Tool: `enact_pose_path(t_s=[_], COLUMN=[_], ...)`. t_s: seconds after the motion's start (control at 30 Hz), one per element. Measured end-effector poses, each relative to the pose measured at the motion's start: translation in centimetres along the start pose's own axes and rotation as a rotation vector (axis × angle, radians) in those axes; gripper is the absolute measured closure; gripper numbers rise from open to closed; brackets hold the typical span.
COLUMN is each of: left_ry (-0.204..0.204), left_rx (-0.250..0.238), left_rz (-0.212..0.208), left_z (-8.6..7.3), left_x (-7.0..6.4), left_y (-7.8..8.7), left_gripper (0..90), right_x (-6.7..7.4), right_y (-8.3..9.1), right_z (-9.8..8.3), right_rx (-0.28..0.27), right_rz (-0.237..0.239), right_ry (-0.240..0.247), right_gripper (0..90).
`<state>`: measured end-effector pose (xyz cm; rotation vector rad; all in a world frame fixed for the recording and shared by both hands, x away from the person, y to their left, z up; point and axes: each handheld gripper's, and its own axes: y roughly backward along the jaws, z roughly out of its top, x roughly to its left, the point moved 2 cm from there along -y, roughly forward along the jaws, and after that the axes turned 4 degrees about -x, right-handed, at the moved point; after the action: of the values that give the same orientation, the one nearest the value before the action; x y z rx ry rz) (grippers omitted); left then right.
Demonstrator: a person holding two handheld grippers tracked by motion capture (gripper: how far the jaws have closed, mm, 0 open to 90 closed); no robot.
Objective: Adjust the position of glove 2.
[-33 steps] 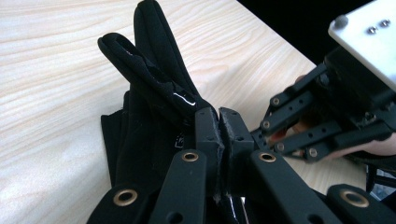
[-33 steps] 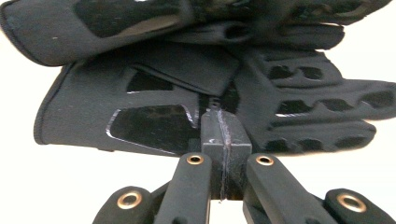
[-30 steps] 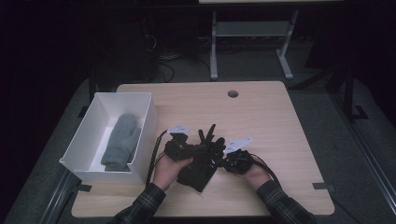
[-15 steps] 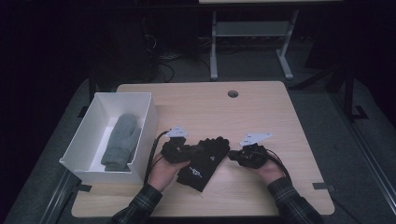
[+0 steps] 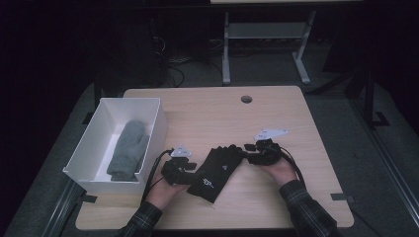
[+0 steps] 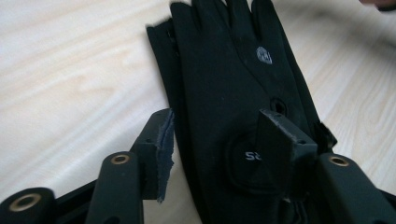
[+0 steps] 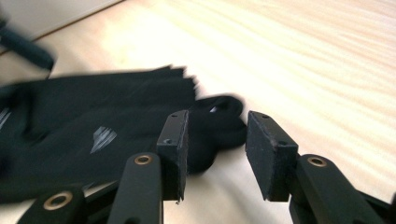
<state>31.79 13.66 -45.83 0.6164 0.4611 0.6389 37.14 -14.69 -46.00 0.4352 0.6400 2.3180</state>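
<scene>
A black glove [image 5: 217, 170] lies flat on the wooden table [image 5: 207, 113], fingers toward the far right, cuff toward the near left. My left gripper [image 5: 194, 169] sits at its cuff end. In the left gripper view its jaws have just been opening and stand open [image 6: 219, 144] over the glove [image 6: 233, 79], with no pad pressing on it. My right gripper [image 5: 248, 157] is at the glove's fingertip end. Its jaws have also just been opening [image 7: 219, 151]. They stand apart, and a rolled tip of the glove [image 7: 93, 121] lies just beyond the gap.
A white box [image 5: 153, 123] stands at the table's left edge with a grey mitten [image 5: 127, 148] lying inside. A round cable hole [image 5: 246, 99] is near the far edge. Bare tabletop stretches behind and to the right of the glove.
The glove, bunched up between both grippers a second ago, now lies spread flat. Both grippers have let go and drawn apart, the right one moving right, the left one sinking slightly.
</scene>
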Motion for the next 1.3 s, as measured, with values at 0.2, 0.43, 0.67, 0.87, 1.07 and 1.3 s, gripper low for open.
enact_pose_path(t_s=[0.2, 0.43, 0.67, 0.87, 1.07, 1.3], left_ry=[0.001, 0.015, 0.014, -0.006, -0.008, -0.039], left_rx=[0.027, 0.037, 0.039, 0.030, 0.048, 0.075], left_rz=[-0.012, -0.070, -0.085, -0.084, -0.079, -0.069], left_z=[-0.2, -0.4, -0.2, 0.0, -0.1, -0.2], left_x=[0.2, 0.5, 0.4, 0.0, 0.0, 0.2], left_y=[-0.4, -0.8, -0.7, -0.3, -0.7, -1.1], left_gripper=[47.9, 62.7, 85.8, 86.1, 86.0, 86.1], right_x=[-1.4, -2.0, -1.8, -2.2, -2.7, -3.3], right_y=[-2.9, -3.6, -3.7, -3.2, -3.8, -4.0], right_z=[0.5, -0.1, -0.3, 0.1, -0.4, -0.9], right_rx=[0.029, 0.048, 0.058, 0.028, 0.044, 0.043], right_rz=[-0.006, 0.033, 0.036, 0.034, 0.073, 0.138], right_ry=[-0.029, -0.072, -0.056, -0.071, -0.109, -0.160], right_gripper=[63.0, 73.6, 90.0, 69.3, 67.9, 77.5])
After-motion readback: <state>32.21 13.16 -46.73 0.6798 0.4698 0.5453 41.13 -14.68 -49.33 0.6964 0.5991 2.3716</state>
